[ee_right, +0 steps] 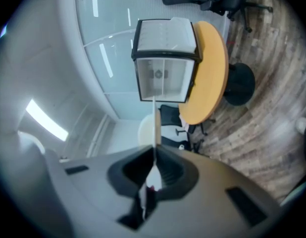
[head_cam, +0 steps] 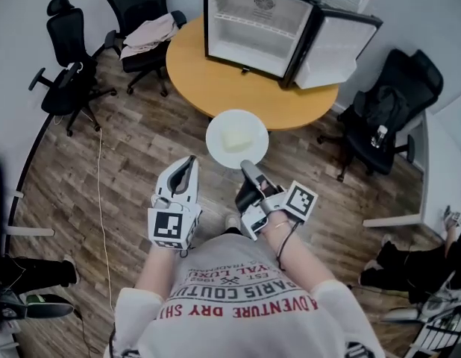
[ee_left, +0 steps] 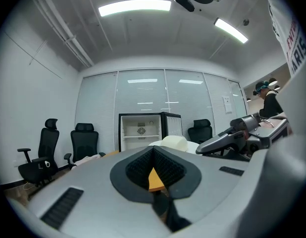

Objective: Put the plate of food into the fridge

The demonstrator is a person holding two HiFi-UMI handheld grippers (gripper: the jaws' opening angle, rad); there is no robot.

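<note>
Holds the plate (head_cam: 215,136) in the air by its near rim with the right gripper (head_cam: 248,167), jaws pinched onto the thin white edge. Appears edge-on in the right gripper view, as a pale line (ee_right: 154,125) rising from between the closed pads of that gripper (ee_right: 154,153). Bears 1 pale lump of food (head_cam: 239,139) at its centre, possibly something soft and blocky, too washed out to name. Hangs over the wooden floor (head_cam: 141,148), just short of the round tabletop (head_cam: 215,88) and not touching it. Carries the left gripper (head_cam: 184,176) alongside, level with the right, jaws pressed together on nothing, apart from the plate. Faces the fridge (head_cam: 253,24), which stands on the far side of the tabletop with its door (head_cam: 339,47) swung wide to the right and its white inside showing. Takes in 3 black chairs (head_cam: 66,58) around the tabletop: 2 at the left, 1 at the right.
</note>
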